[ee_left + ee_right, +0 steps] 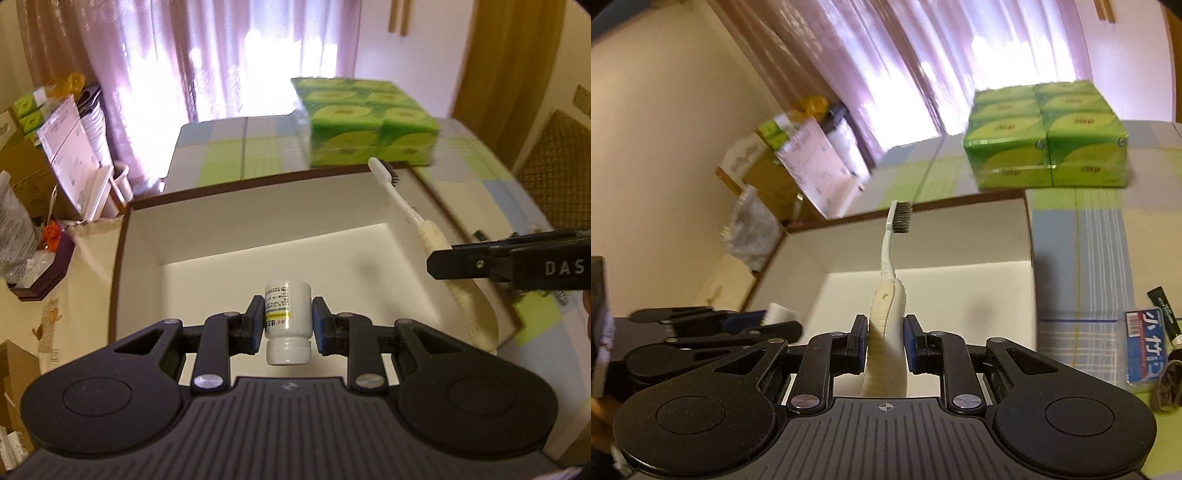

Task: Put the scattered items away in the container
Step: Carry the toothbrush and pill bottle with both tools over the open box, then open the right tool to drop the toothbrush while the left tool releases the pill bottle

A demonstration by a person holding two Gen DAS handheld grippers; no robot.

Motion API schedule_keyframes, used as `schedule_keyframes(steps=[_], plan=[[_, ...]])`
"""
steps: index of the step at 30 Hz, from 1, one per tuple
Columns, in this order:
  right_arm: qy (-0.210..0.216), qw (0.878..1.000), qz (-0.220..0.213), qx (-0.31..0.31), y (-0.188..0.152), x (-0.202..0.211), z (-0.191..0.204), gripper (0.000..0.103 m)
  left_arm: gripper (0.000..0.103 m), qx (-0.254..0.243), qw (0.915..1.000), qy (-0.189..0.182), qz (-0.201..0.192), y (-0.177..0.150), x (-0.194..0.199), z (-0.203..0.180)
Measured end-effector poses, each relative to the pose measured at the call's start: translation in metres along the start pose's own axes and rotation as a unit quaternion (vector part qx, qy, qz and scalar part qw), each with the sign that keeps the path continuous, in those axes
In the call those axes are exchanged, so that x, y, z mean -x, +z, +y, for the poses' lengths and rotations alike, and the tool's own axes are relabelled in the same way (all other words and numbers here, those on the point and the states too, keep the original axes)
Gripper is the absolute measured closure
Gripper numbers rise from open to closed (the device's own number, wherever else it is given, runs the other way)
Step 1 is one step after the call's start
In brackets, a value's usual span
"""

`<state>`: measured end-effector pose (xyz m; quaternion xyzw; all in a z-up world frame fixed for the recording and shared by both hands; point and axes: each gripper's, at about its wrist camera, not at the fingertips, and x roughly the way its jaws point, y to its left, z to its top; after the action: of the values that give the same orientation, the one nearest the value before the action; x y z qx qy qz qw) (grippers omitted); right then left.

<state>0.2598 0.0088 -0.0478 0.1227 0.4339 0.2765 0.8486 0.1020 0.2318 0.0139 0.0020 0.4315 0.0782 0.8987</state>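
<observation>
Nearest in the left wrist view, the left gripper [288,323] clamps a small white plastic pill bottle with a printed label [287,312] between its blue-padded fingers, cap toward the camera, held above the floor of the open white cardboard box with a dark brown rim [236,218]. In the right wrist view, the right gripper [885,341] grips the ribbed cream handle of a white toothbrush with dark bristles [889,280], the bristled head pointing out over the same box's far wall.

Both items hang above the box interior and nothing lies on its floor that can be seen, so the step in hand appears to be the drop-off of the first two items. The next move likely calls for lowering each item toward the box floor and parting the fingers, with the long toothbrush tipped flat so that it fits within the walls.

Beyond the box, a green multipack of tissue packets with apple prints [371,123] sits on the pastel checked tablecloth [221,147] just behind the far rim.

Only the right wrist view shows what remains scattered to the right of the box: a blue-and-white printed packet [1144,345] and a dark green tube [1165,310] near it. The left wrist view alone shows the bottle's label clearly.
</observation>
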Motion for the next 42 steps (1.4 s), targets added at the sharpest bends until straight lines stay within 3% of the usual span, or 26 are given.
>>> schedule_keyframes(steps=[8, 12, 17, 22, 24, 26, 29, 30, 31, 34, 42], plan=[[-0.087, 0.991, 0.1, 0.005, -0.006, -0.075, -0.001, 0.08, 0.081, 0.05, 0.9941, -0.028, 0.092, -0.001, -0.056, 0.023], [-0.109, 0.984, 0.137, 0.009, -0.009, -0.097, -0.004, 0.08, 0.081, 0.05, 0.9892, -0.044, 0.13, -0.001, -0.083, 0.023], [-0.126, 0.976, 0.179, 0.013, -0.009, -0.115, -0.011, 0.08, 0.081, 0.067, 0.9763, -0.07, 0.193, -0.004, -0.121, 0.024], [-0.135, 0.968, 0.212, 0.017, -0.01, -0.127, -0.009, 0.08, 0.081, 0.089, 0.9672, -0.081, 0.223, -0.006, -0.139, 0.032], [-0.137, 0.965, 0.223, 0.022, -0.011, -0.131, -0.009, 0.08, 0.075, 0.087, 0.9672, -0.076, 0.226, -0.006, -0.14, 0.033], [-0.142, 0.962, 0.233, 0.026, -0.012, -0.134, -0.009, 0.08, 0.059, 0.085, 0.9677, -0.07, 0.227, -0.006, -0.14, 0.033], [-0.143, 0.962, 0.232, 0.028, -0.012, -0.133, -0.01, 0.079, 0.046, 0.089, 0.9674, -0.068, 0.227, -0.009, -0.139, 0.035], [-0.145, 0.961, 0.233, 0.031, -0.012, -0.133, -0.009, 0.077, 0.046, 0.091, 0.9673, -0.066, 0.227, -0.01, -0.139, 0.036], [-0.151, 0.96, 0.233, 0.035, -0.012, -0.133, -0.009, 0.065, 0.046, 0.09, 0.9678, -0.061, 0.227, -0.009, -0.139, 0.038], [-0.164, 0.96, 0.219, 0.054, -0.011, -0.13, -0.009, 0.009, 0.038, 0.092, 0.9696, -0.051, 0.221, -0.006, -0.138, 0.044], [-0.124, 0.97, 0.202, 0.052, -0.008, -0.113, -0.004, 0.009, 0.029, 0.081, 0.976, -0.045, 0.197, 0.001, -0.123, 0.042]])
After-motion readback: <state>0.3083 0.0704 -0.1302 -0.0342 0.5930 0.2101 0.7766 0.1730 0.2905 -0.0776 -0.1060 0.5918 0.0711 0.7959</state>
